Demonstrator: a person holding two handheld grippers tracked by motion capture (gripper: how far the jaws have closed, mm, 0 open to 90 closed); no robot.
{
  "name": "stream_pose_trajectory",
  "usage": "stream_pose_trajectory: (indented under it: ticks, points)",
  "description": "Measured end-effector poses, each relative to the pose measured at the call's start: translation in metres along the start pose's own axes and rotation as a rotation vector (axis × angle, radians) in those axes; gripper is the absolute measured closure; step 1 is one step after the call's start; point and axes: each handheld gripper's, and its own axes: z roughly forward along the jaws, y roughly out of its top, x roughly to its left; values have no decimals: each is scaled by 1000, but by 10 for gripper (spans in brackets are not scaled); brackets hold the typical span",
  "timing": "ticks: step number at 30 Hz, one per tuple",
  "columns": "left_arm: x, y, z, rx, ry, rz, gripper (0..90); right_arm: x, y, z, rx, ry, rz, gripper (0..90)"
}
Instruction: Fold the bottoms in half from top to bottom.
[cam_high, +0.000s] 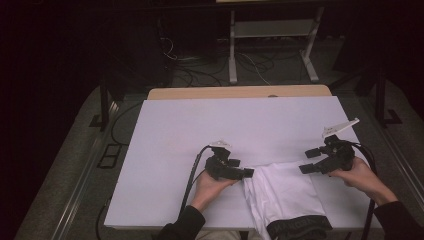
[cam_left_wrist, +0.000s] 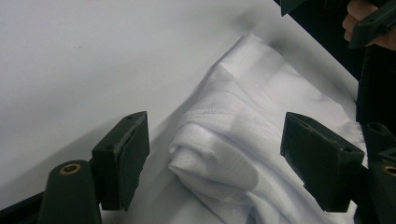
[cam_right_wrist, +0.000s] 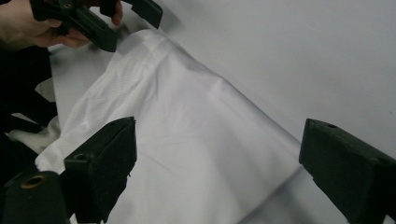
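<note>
A white mesh garment (cam_high: 285, 192) with a black waistband (cam_high: 300, 226) lies at the near edge of the white table (cam_high: 225, 125), its band hanging over the front. My left gripper (cam_high: 246, 173) is at the garment's left edge, open. In the left gripper view the gripper (cam_left_wrist: 215, 158) straddles a rolled fold of the cloth (cam_left_wrist: 219, 163) without pinching it. My right gripper (cam_high: 310, 161) hovers open over the garment's far right corner. In the right gripper view that gripper (cam_right_wrist: 217, 163) has smooth cloth (cam_right_wrist: 187, 130) lying below and between its jaws.
A wooden strip (cam_high: 240, 92) borders the table's far edge. Beyond it the dark floor holds loose cables (cam_high: 200, 70) and a metal stand (cam_high: 272, 30). Bare white table surface stretches left and behind the garment.
</note>
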Motion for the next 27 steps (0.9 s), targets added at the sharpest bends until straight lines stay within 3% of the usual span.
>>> stream_pose_trajectory:
  ticks: [7, 14, 22, 27]
  points:
    - [5, 0, 3, 1, -3, -10, 227, -16, -6, -3, -16, -24, 38, 128]
    - [10, -1, 5, 7, -12, -33, 227, -31, -10, 5, 7, -44, 70, 139]
    - [16, -2, 5, 13, -26, -52, 226, -40, -10, 13, 21, -37, 77, 193]
    - [16, -2, 5, 15, -38, -53, 227, -45, -10, 18, 38, -18, 77, 275]
